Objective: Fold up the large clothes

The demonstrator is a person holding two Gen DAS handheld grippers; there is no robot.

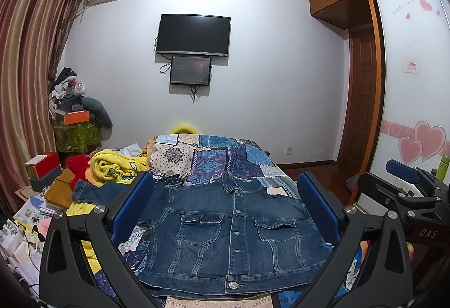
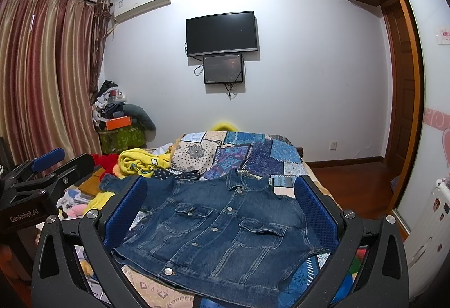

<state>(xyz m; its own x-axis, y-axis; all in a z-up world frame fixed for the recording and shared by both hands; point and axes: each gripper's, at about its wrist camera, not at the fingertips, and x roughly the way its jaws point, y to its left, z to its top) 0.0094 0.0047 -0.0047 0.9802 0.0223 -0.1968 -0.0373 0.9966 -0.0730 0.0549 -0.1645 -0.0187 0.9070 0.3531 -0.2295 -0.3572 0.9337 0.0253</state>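
A blue denim jacket [image 1: 233, 232] [image 2: 225, 229] lies flat and buttoned, front up, on the bed's patchwork quilt [image 1: 225, 156] [image 2: 253, 156], collar toward the far wall. One sleeve [image 1: 87, 191] [image 2: 109, 184] stretches out to the left; no right sleeve shows. My left gripper [image 1: 225, 181] hovers open over the jacket, its blue pads [image 1: 132, 206] straddling the jacket's width without touching it. My right gripper [image 2: 220, 184] is likewise open above it, with nothing between the fingers. Each view catches the other gripper from the side at its edge.
A yellow blanket [image 1: 118, 167] and a red plush toy [image 1: 80, 164] lie left of the jacket. Boxes, books and papers [image 1: 42, 189] crowd the left bedside. A wooden floor [image 2: 351, 181], a door and a sliding wardrobe [image 1: 407, 82] are on the right.
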